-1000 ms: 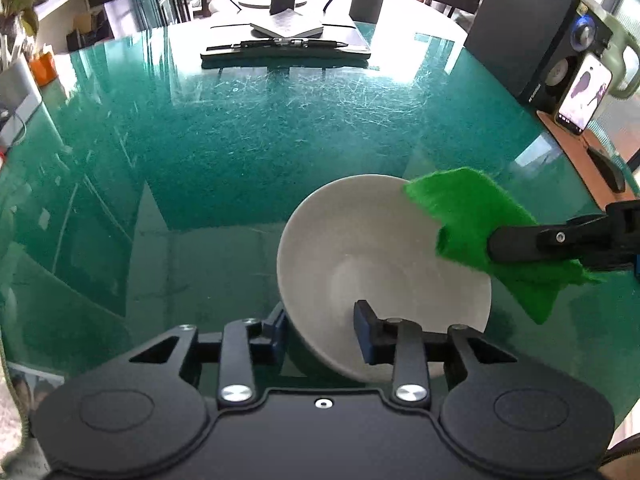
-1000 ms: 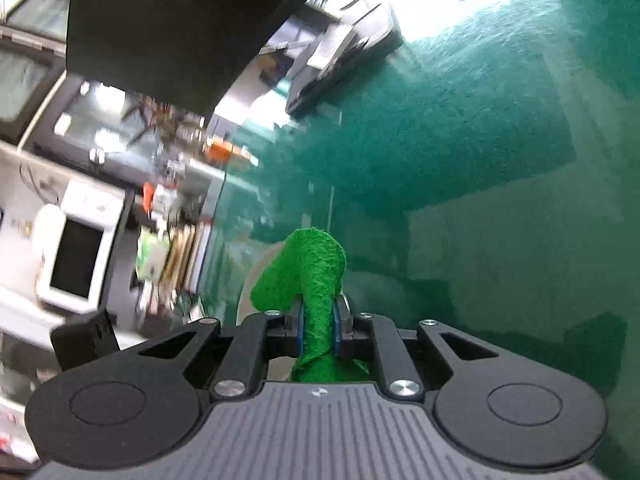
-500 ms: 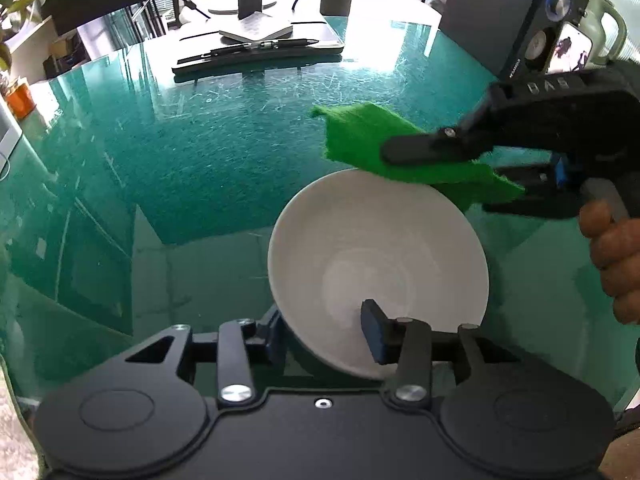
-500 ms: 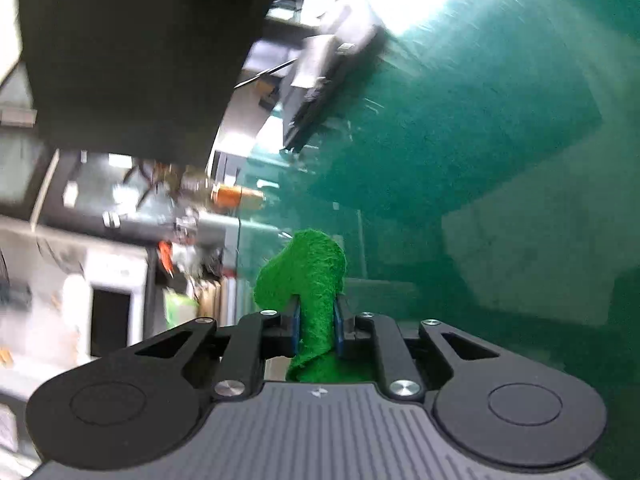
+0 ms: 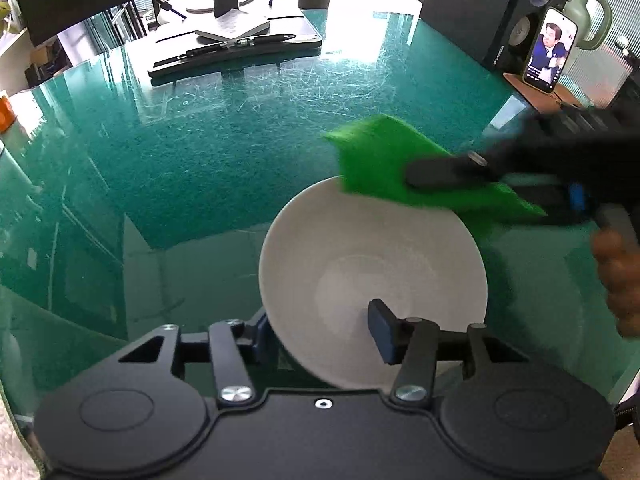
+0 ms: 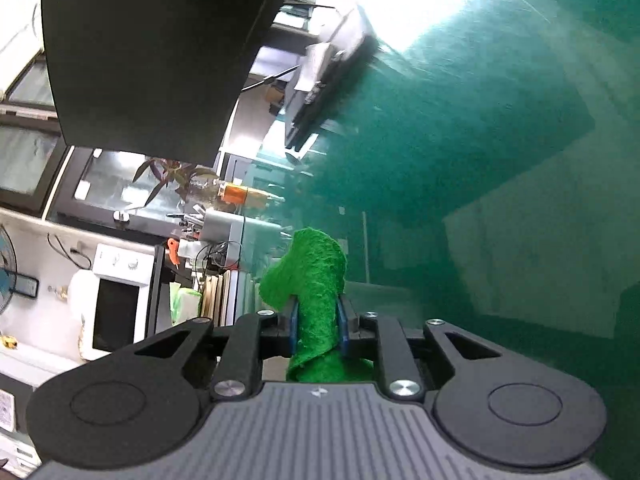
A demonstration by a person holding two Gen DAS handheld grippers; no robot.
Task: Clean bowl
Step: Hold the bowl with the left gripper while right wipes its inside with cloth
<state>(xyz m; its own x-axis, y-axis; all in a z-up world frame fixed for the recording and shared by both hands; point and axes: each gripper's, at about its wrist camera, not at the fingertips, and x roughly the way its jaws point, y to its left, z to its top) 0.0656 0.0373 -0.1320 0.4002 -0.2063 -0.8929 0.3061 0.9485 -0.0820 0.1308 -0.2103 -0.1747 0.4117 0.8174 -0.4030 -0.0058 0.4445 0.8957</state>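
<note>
White bowl (image 5: 372,264) near the front of a green glass table (image 5: 224,152), tilted, its near rim pinched by the left gripper (image 5: 320,332): one blue-padded finger (image 5: 382,330) inside the bowl, the other outside and below the rim. Inside of the bowl plain white, no marks that can be made out. Bright green cloth (image 5: 384,160) hanging over the bowl's far rim, blurred, clamped flat in the right gripper (image 5: 436,174), which reaches in from the right side; whether the cloth touches the rim cannot be told. Part of a bare hand (image 5: 618,276) at the right edge, behind that gripper. From the right wrist view, the same cloth (image 6: 316,292) squeezed tight between two blue pads (image 6: 294,328), its free end curling upward and forward, with the right gripper (image 6: 318,330) rolled sideways so the table (image 6: 480,140) runs up the right half. Farther back on the table, a dark tray (image 5: 236,56) carrying pens and an open notebook. At the far right, a black speaker (image 5: 516,20) and a phone (image 5: 550,50) propped upright with its screen lit.
</note>
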